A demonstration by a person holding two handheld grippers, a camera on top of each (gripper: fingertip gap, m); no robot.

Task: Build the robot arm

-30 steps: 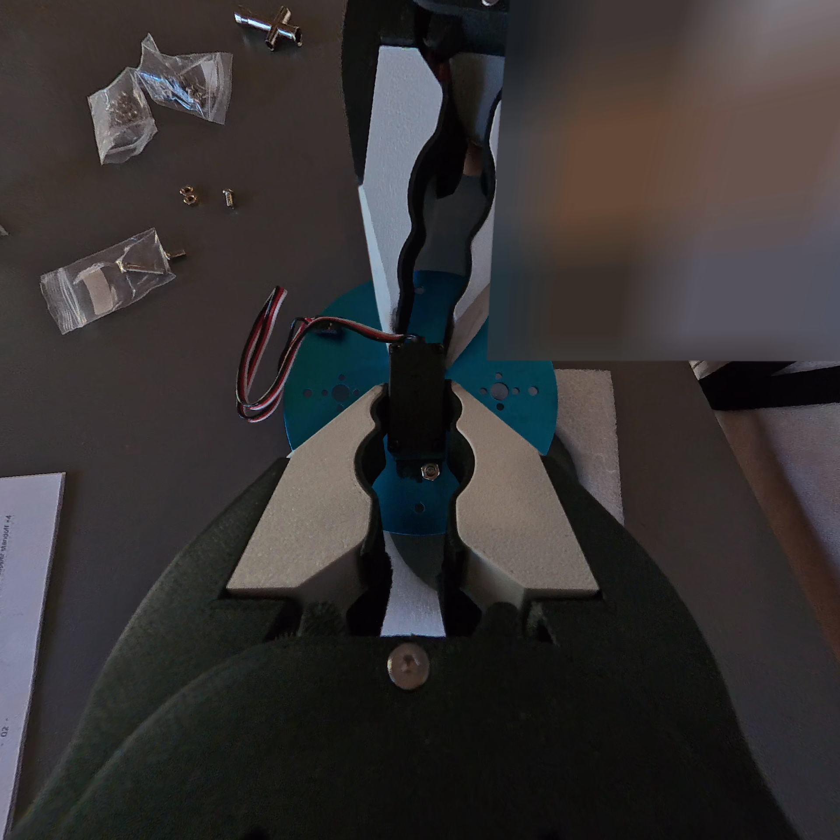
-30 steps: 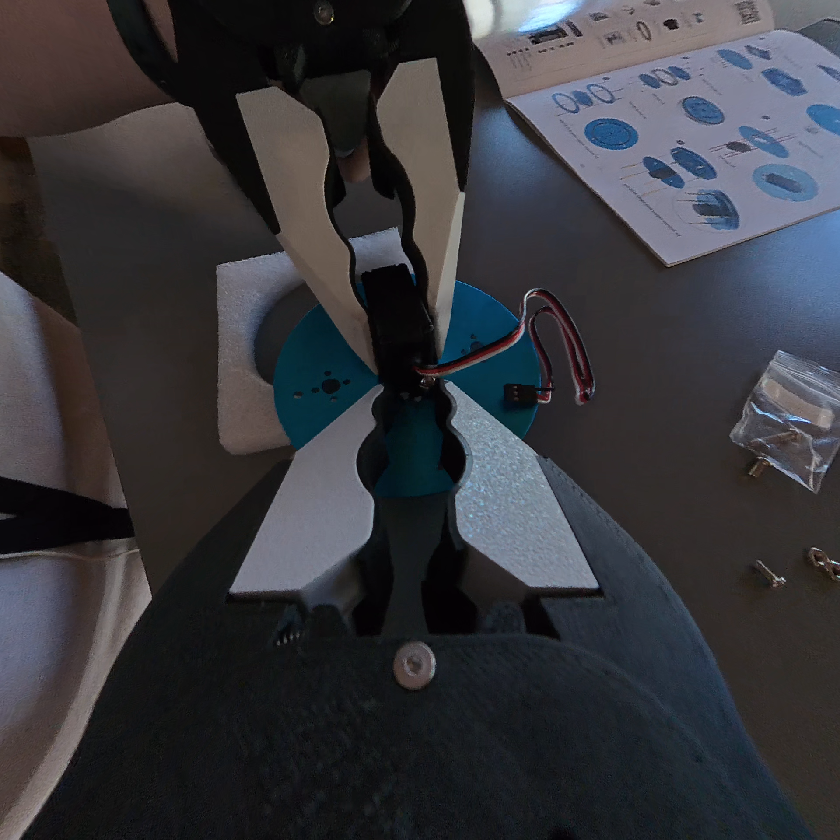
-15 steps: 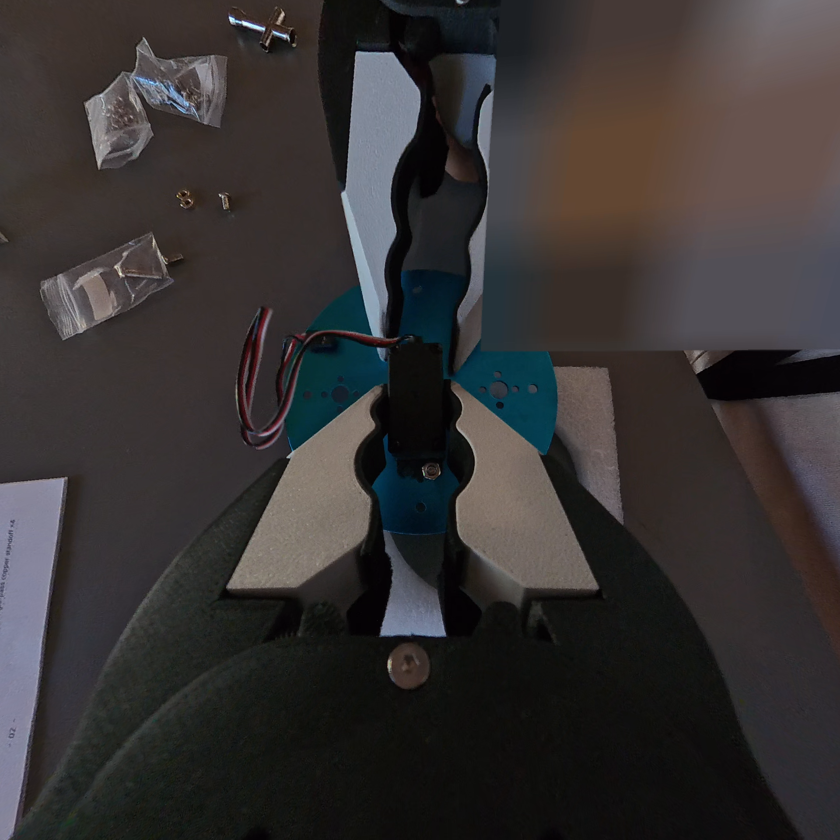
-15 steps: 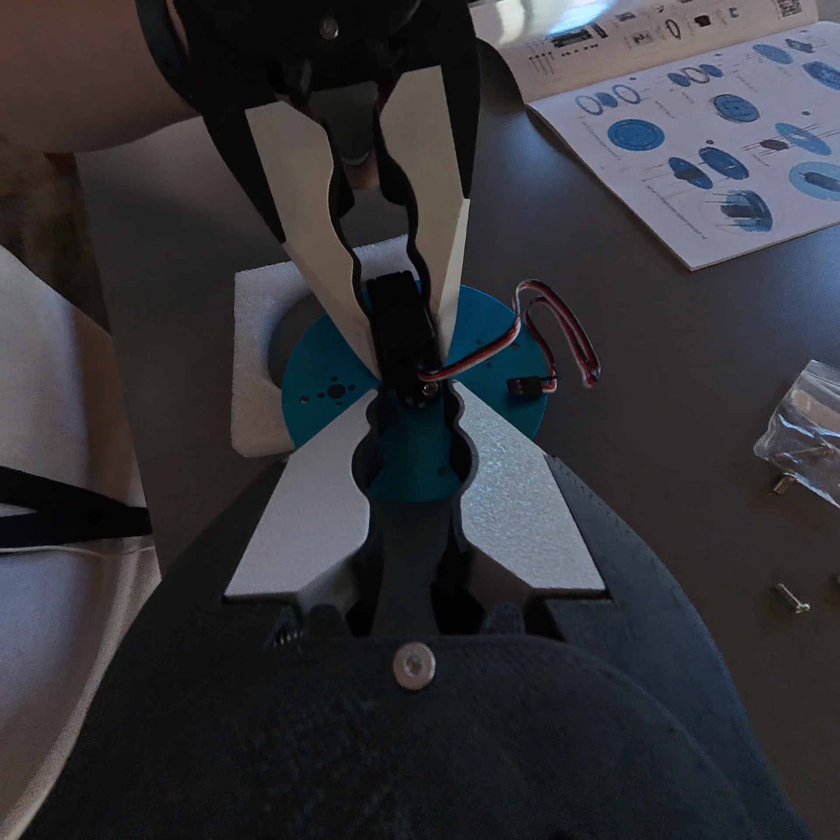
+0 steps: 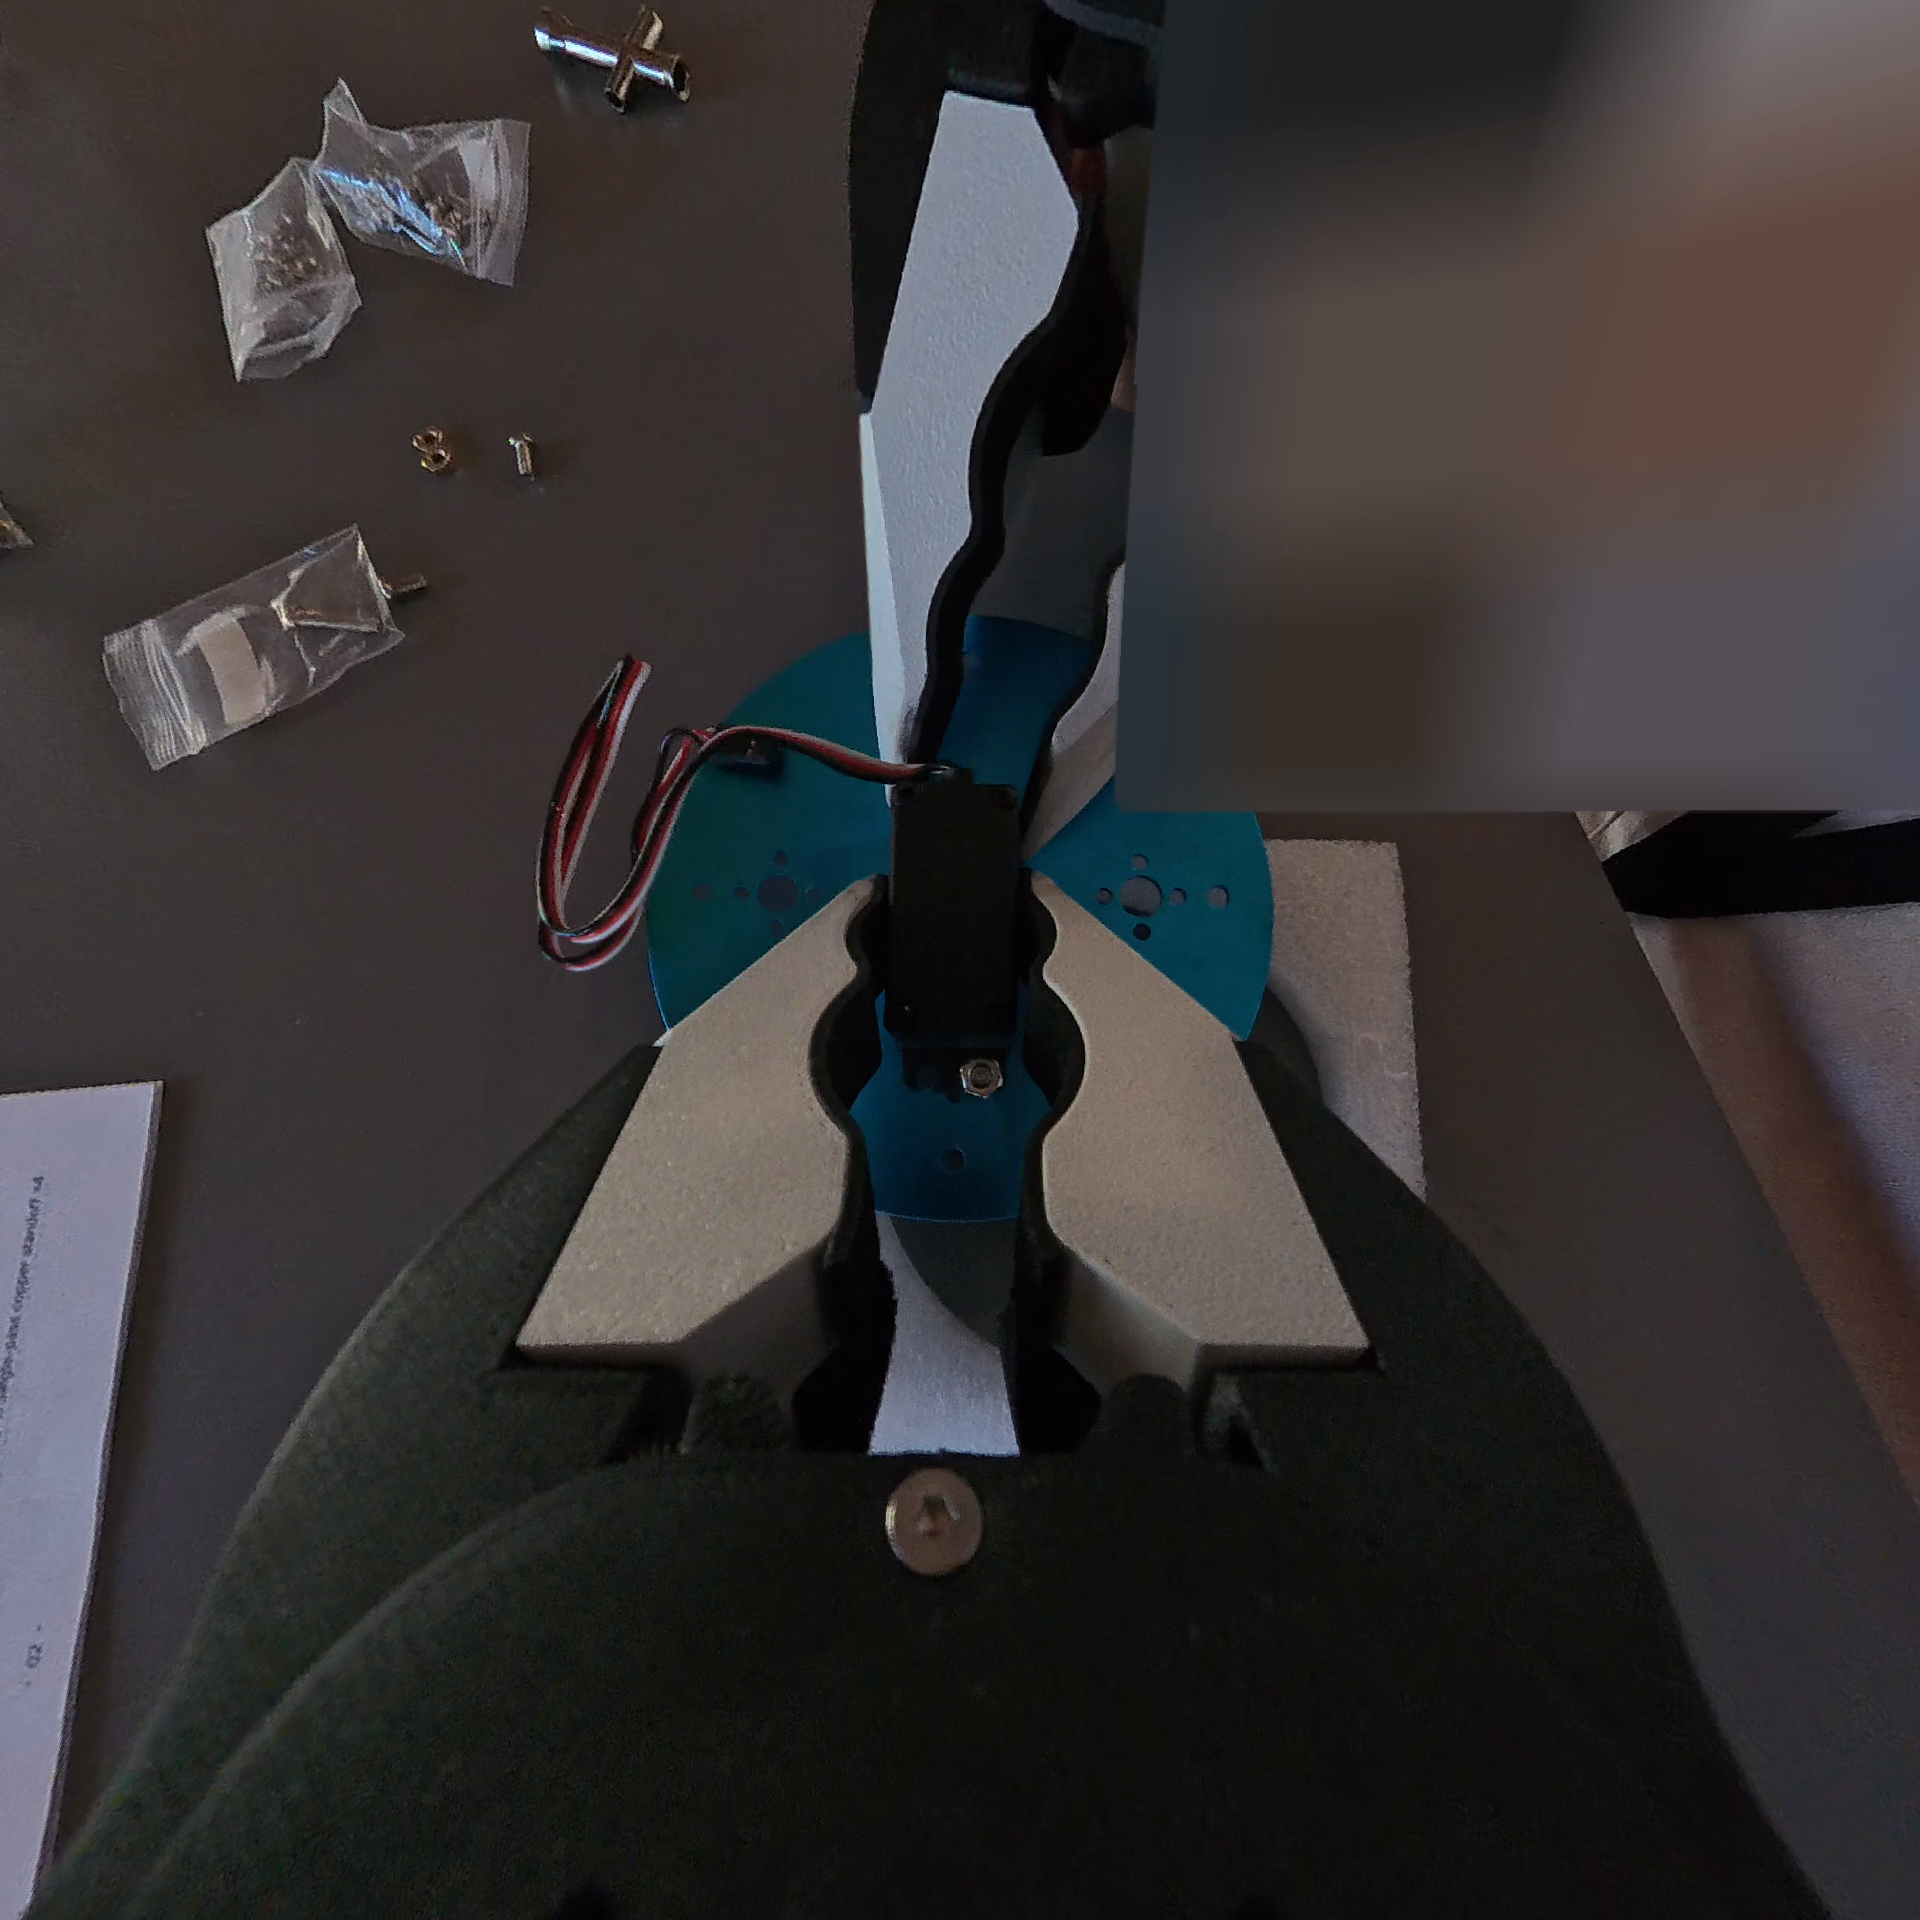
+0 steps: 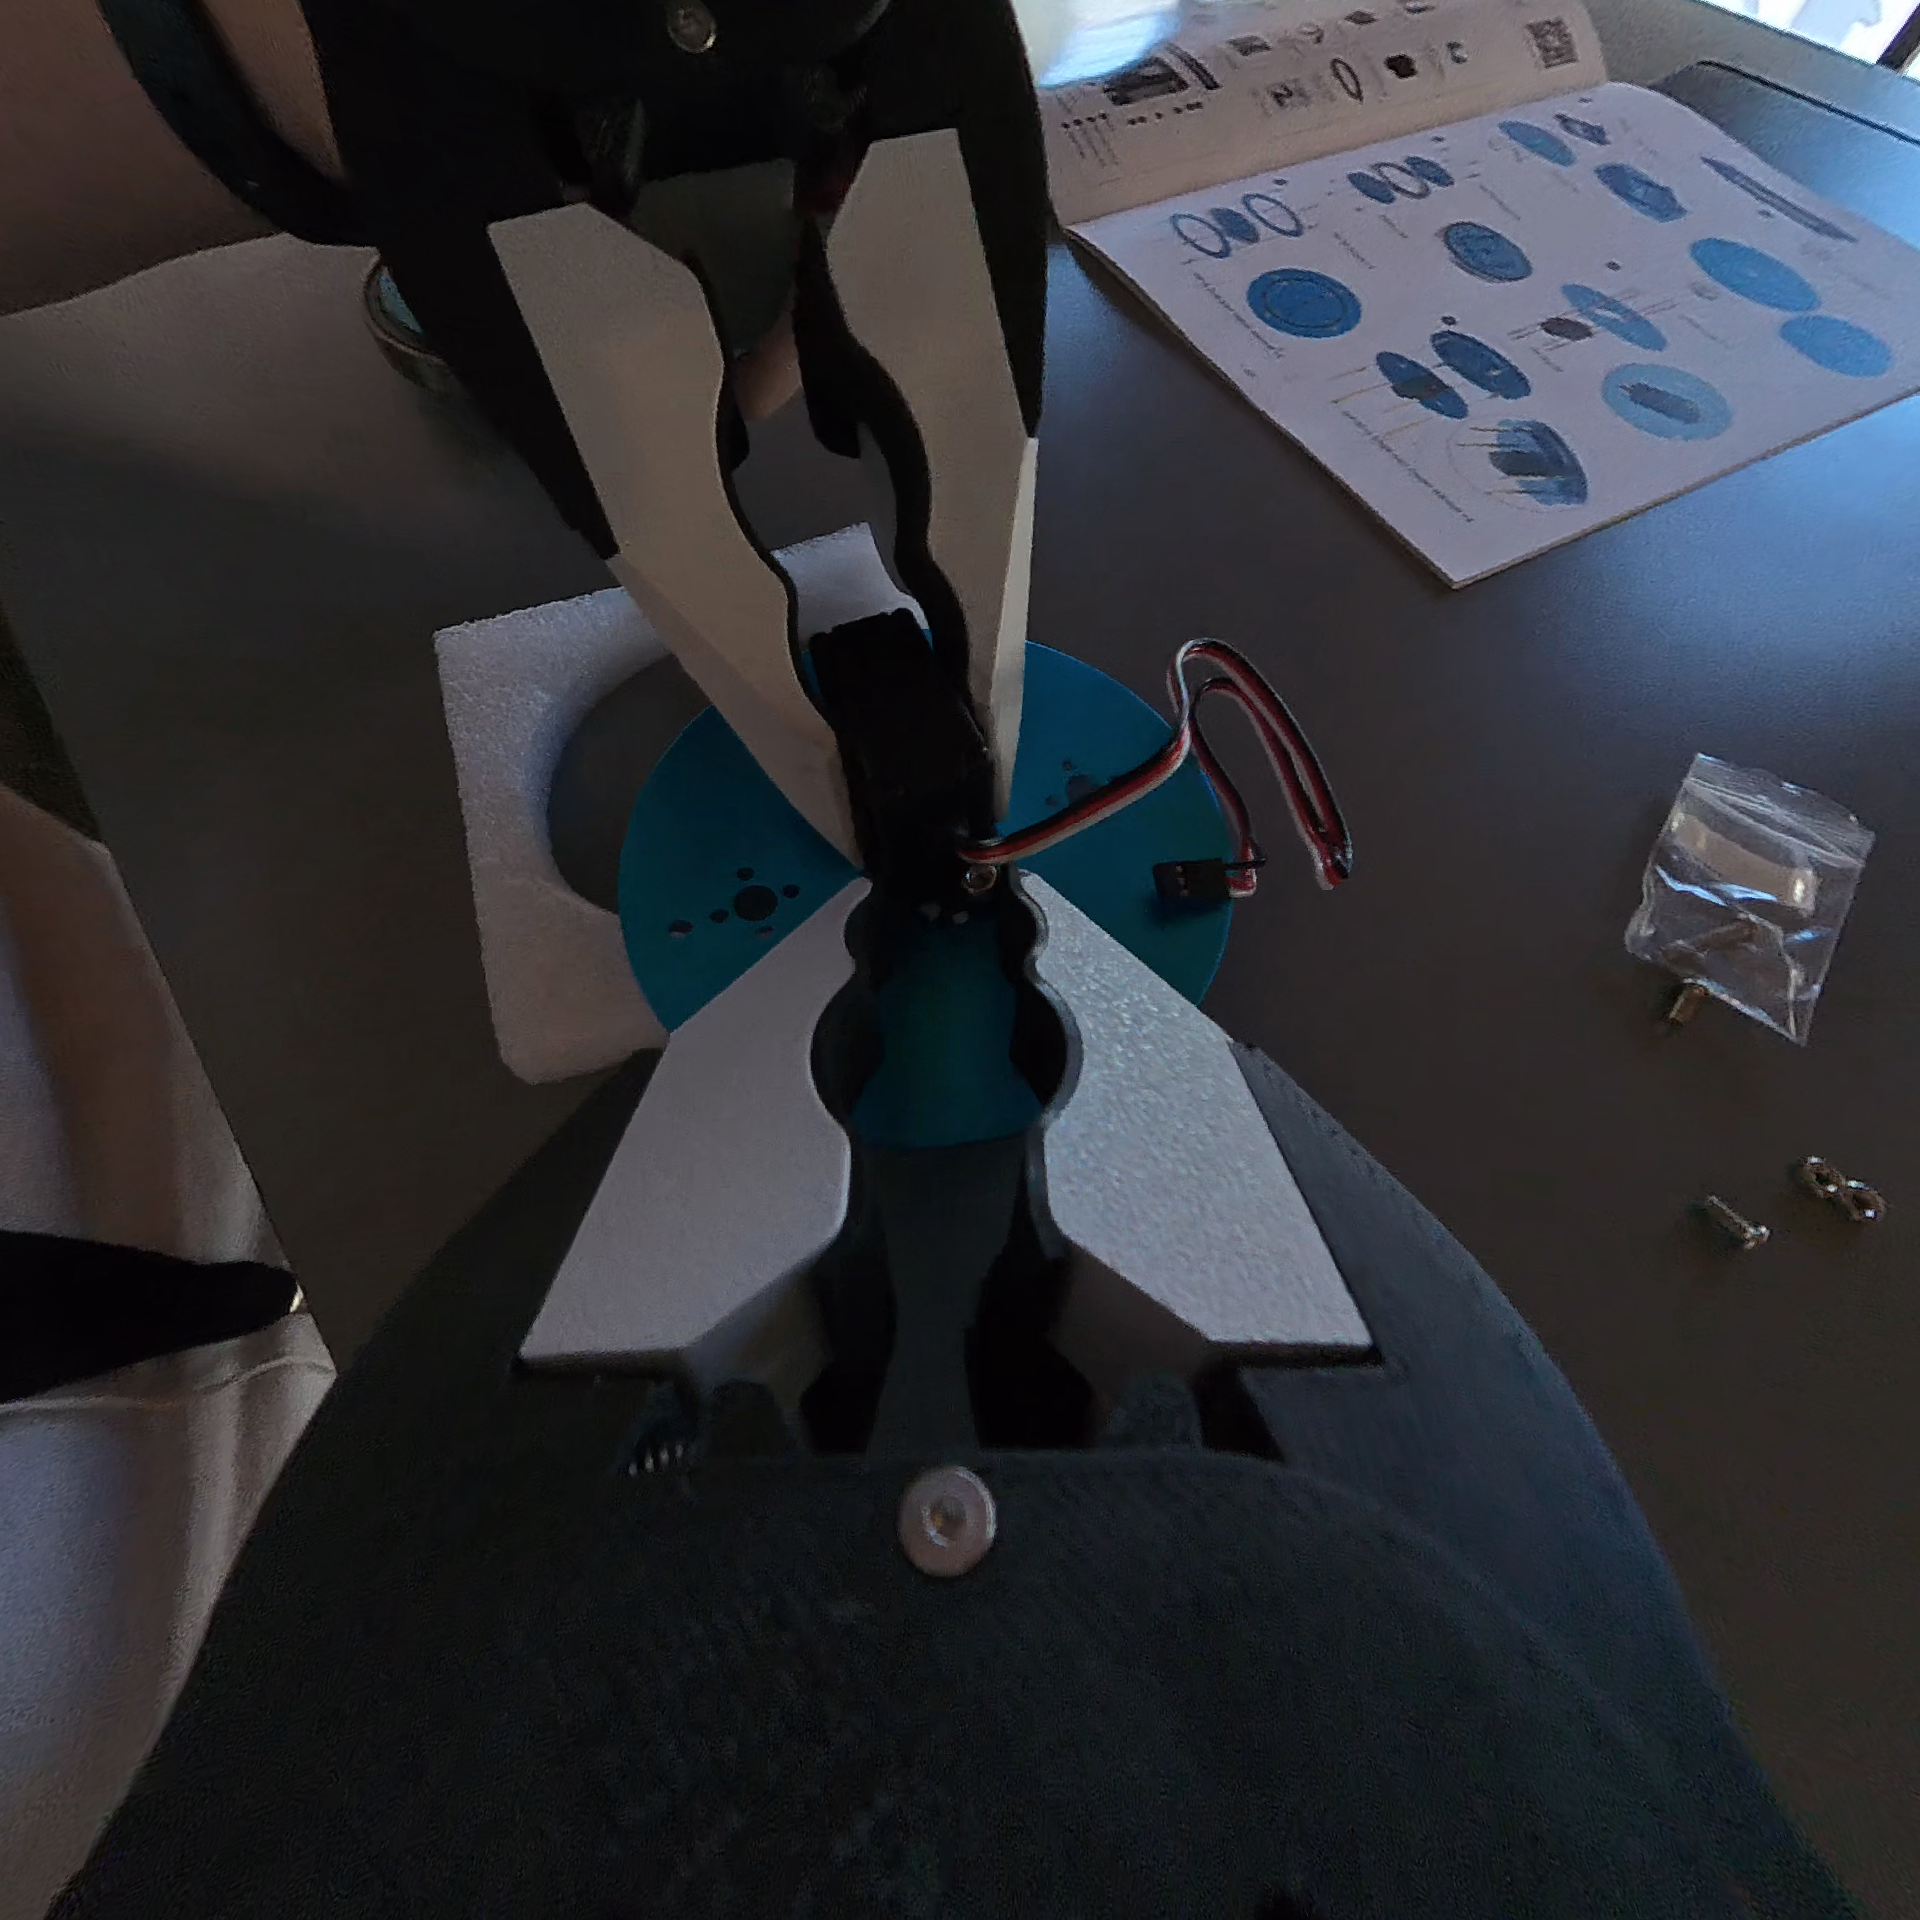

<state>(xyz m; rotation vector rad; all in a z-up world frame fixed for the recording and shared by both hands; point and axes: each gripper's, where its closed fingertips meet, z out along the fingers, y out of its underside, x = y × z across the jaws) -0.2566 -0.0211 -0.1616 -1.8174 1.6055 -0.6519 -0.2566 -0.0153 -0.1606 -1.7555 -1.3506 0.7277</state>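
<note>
The left gripper (image 5: 954, 914) squeezes a small black motor box (image 5: 954, 904) on a blue disc (image 5: 1143, 904). The right gripper (image 6: 940, 914) sits beside it, fingers apart. The box looks hard and light; its flat sides suit holding.

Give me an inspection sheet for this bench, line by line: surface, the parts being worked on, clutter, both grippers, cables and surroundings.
Surface: dark grey table, in dim light.
Job's things: black servo standing on a blue disc, which lies partly on a white foam pad.
Clutter: clear bags of hardware, loose screws, a metal cross wrench, an open instruction booklet.
Grippers: left gripper closed on the servo's sides; right gripper at the servo's wire end, jaws apart, contact unclear.
Cables: red, white and black servo lead looped off the disc's edge, its plug lying on the disc.
Surroundings: white cloth with a black strap beside the table.
</note>
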